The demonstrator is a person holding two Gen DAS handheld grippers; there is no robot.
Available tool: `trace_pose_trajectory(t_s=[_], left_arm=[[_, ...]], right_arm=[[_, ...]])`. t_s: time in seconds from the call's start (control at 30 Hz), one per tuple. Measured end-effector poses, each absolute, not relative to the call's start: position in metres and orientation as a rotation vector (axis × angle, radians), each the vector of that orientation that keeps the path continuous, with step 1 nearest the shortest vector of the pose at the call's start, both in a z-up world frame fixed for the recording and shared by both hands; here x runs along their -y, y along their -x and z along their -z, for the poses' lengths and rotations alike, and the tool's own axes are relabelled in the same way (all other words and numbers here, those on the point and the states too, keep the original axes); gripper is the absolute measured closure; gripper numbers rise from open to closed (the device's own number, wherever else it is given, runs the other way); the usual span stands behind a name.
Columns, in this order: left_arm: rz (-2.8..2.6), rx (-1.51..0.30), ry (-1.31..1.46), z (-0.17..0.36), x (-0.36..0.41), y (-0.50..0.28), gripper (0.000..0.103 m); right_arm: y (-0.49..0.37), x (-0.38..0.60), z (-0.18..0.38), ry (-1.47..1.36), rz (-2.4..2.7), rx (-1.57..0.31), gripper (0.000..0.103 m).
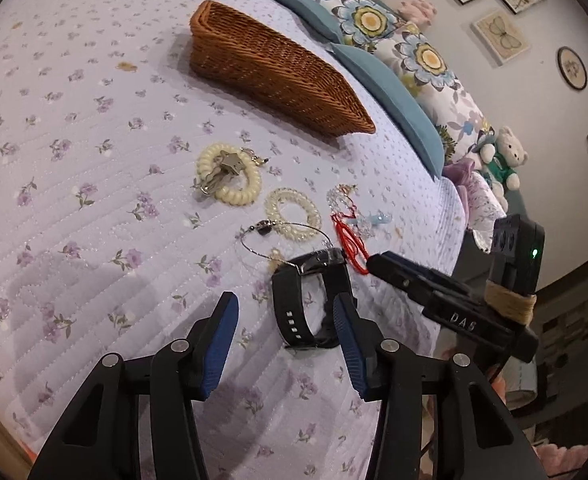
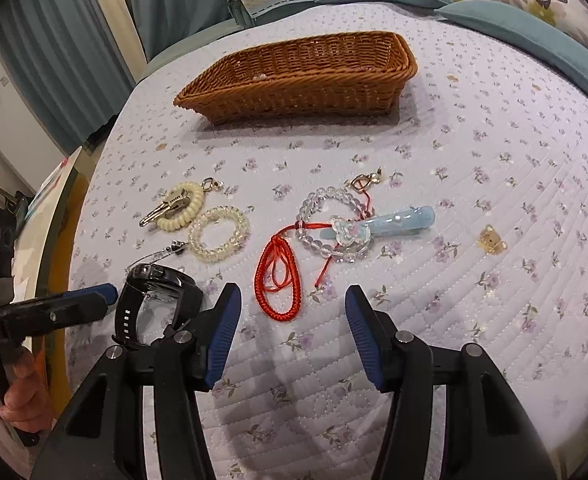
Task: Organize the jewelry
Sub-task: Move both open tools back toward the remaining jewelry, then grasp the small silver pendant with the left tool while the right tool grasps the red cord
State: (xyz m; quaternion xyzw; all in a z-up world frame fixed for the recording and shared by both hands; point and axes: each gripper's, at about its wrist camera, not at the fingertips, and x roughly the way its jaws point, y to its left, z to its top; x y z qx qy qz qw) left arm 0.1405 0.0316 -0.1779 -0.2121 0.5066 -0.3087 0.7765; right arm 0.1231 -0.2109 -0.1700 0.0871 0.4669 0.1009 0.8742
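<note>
A brown wicker basket (image 1: pixel 269 68) (image 2: pixel 306 76) stands on the lilac quilt, far from both grippers. Before it lie a cream coil band with a key (image 1: pixel 225 178) (image 2: pixel 181 208), a clear coil band (image 1: pixel 291 214) (image 2: pixel 217 238), a wire bangle (image 1: pixel 285 236), a crystal bead bracelet with red cord (image 2: pixel 334 224) (image 1: pixel 348 236), a blue clip (image 2: pixel 402 218) and a gold bear charm (image 2: pixel 492 242). A black watch (image 1: pixel 314 300) (image 2: pixel 153 296) lies nearest. My left gripper (image 1: pixel 285 312) is open, its right finger beside the watch. My right gripper (image 2: pixel 291 306) is open and empty, just short of the red cord.
Teal and floral pillows (image 1: pixel 394 40) line the bed's head. Plush toys (image 1: pixel 502 156) sit by the wall with framed pictures. The bed edge (image 2: pixel 65 208) drops off at the left in the right wrist view, with curtains behind.
</note>
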Motion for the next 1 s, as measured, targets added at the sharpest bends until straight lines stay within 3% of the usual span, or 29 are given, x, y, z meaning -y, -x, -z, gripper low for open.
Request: trace_pose_trajectory(t_s=[0.2,0.3,0.37,0.4,0.77,0.83,1.0], left_arm=[[0.687,-1.122,0.641,0.189,-0.046,-0.173,0.054],[0.665,-1.149,0.477,0.186,-0.030,-0.187,0.061],[0.664,-1.178,0.354,0.187,-0.016,-0.195,0.079],[0.675,-1.181,0.310,0.188,-0.010,-0.199,0.080],[0.865,-1.173,-0.017,0.187,0.046,-0.216,0.081],[0.888,-1.170,-0.029,0.188,0.045,-0.218,0.081],[0.882,-1.147,-0.058,0.189,0.043,-0.218,0.092]], right_arm=[[-0.125,0.215,0.173,-0.193,-0.206,-0.975,0.044],[-0.127,0.216,0.174,-0.200,-0.204,-0.977,0.044],[-0.128,0.216,0.174,-0.197,-0.205,-0.977,0.044],[-0.128,0.216,0.173,-0.193,-0.206,-0.977,0.044],[-0.138,0.205,0.176,-0.105,-0.216,-0.994,0.045],[-0.139,0.201,0.177,-0.080,-0.217,-0.995,0.052],[-0.138,0.192,0.177,-0.025,-0.220,-0.986,0.081]])
